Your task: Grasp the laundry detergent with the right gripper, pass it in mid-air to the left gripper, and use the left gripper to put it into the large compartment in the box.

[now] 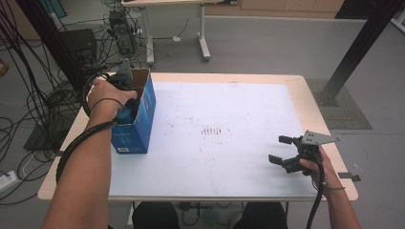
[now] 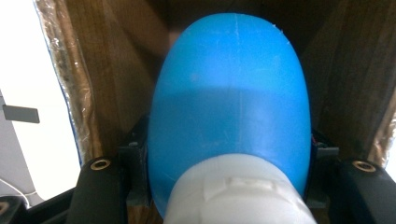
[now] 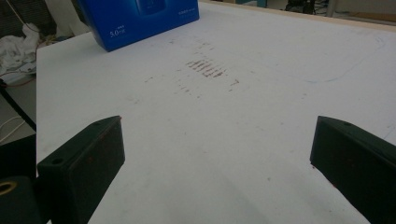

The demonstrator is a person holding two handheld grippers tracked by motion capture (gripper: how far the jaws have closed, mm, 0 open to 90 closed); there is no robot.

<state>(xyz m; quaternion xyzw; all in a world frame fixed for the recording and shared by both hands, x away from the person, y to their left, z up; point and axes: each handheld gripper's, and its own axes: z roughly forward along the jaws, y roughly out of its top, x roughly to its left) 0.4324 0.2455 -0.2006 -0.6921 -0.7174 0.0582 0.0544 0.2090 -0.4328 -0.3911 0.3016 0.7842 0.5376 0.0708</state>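
Two grippers are in my hands: my left gripper (image 1: 128, 102) is down inside the tall blue cardboard box (image 1: 142, 119) at the surface's left side, jaws clenched on a smooth blue plastic bottle with a white cap (image 2: 231, 107). My right gripper (image 1: 286, 151) hovers over the white surface (image 1: 219, 143), jaws wide apart with nothing between them.

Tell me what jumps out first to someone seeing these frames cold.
The tall blue cardboard box at the table's left edge, open on top, with the left gripper pushed down into it. In the left gripper view that gripper clamps a smooth blue rounded object with a white end. The right gripper sits open over the white table.
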